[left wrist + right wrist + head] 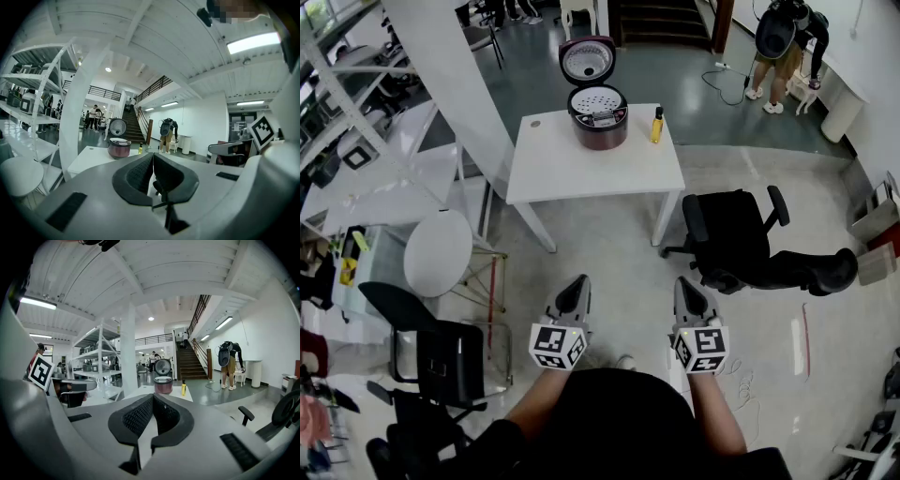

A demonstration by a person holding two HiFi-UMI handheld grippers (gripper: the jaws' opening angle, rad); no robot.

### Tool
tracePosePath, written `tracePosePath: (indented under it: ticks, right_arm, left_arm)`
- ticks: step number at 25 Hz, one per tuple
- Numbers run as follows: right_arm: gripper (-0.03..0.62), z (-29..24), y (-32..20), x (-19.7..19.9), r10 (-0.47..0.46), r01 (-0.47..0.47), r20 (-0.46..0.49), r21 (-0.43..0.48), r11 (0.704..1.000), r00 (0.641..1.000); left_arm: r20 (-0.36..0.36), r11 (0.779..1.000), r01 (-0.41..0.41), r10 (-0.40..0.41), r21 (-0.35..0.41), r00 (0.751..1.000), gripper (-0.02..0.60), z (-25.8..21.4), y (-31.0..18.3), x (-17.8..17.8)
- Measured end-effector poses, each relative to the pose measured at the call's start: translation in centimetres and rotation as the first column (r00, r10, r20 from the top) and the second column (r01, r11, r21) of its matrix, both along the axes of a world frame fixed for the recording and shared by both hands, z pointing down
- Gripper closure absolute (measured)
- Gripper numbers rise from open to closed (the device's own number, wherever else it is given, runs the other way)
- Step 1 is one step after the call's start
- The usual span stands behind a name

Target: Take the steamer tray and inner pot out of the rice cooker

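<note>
Both shut and empty: left tongs and right tongs, well short of the cooker. The cooker sits on the surface, lid up, steamer tray seated in its mouth. The inner pot is under the tray, not visible. Step looks like the approach. Come in square to the cooker, clear of the chair on its near right. Open the tongs before reaching, pinch the tray rim, lift straight up. Mind the bottle just right of the cooker.

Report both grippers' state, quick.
Left gripper: jaws shut, holding nothing.
Right gripper: jaws shut, holding nothing.
</note>
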State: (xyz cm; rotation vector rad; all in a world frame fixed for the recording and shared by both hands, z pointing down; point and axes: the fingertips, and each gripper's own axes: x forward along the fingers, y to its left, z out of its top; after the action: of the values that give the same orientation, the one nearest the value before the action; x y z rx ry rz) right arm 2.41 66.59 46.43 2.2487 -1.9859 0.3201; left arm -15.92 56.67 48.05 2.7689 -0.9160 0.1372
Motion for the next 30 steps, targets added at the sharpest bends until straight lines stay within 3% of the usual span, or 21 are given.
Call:
tracePosePath:
  ticks: [8, 13, 18, 19, 20, 21, 23, 24, 30]
  right_arm:
    - [0.592, -0.1, 0.1, 0.0, -0.026, 0.025, 0.039, 0.026, 0.999, 0.999]
    - [0.592, -0.5, 0.4, -0.3, -0.052, 0.052, 0.021, 0.034, 0.998, 0.998]
    - [0.590, -1.1, 1.1, -0.5, -0.071, 0.070, 0.022, 0.065, 0.995, 0.997]
    - [0.555, -1.2, 1.2, -0.5, -0.075, 0.073, 0.026, 0.071, 0.995, 0.997]
    - [0.479, -1.2, 1.3, -0.5, -0.077, 0.075, 0.027, 0.074, 0.994, 0.997]
    - [0.446, -1.2, 1.4, -0.4, -0.080, 0.078, 0.028, 0.073, 0.994, 0.996]
    - [0.394, -0.9, 1.6, -0.2, -0.086, 0.083, 0.041, 0.062, 0.995, 0.996]
    - [0.375, -0.7, 1.7, 0.0, -0.086, 0.083, 0.056, 0.059, 0.995, 0.995]
    - [0.359, -0.1, 2.7, 2.4, -0.039, 0.030, 0.113, 0.084, 0.996, 0.993]
  left_arm:
    - [-0.038, 0.999, -0.040, 0.040, -0.002, 0.998, 0.575, 0.1, 0.6, 0.3]
    - [0.017, 0.999, -0.022, 0.021, 0.048, 1.000, 0.575, -0.1, -0.1, -0.7]
    - [-0.047, 0.999, -0.010, 0.012, 0.037, 0.999, 0.574, -0.8, -0.2, -1.2]
    - [-0.072, 0.999, -0.009, 0.012, 0.038, 0.997, 0.574, -1.0, -0.2, -1.2]
    - [-0.093, 0.999, -0.008, 0.011, 0.033, 0.996, 0.572, -1.0, -0.1, -1.1]
    - [-0.102, 1.000, -0.007, 0.009, 0.021, 0.995, 0.553, -0.8, -0.2, -1.0]
    - [-0.085, 1.000, -0.008, 0.007, -0.011, 0.996, 0.393, 0.1, -0.2, -0.8]
    - [-0.068, 1.000, -0.007, 0.005, -0.021, 0.998, 0.352, 0.6, -0.1, -0.7]
    - [-0.011, 1.000, -0.010, 0.010, -0.004, 1.000, 0.335, 2.1, 0.3, -0.3]
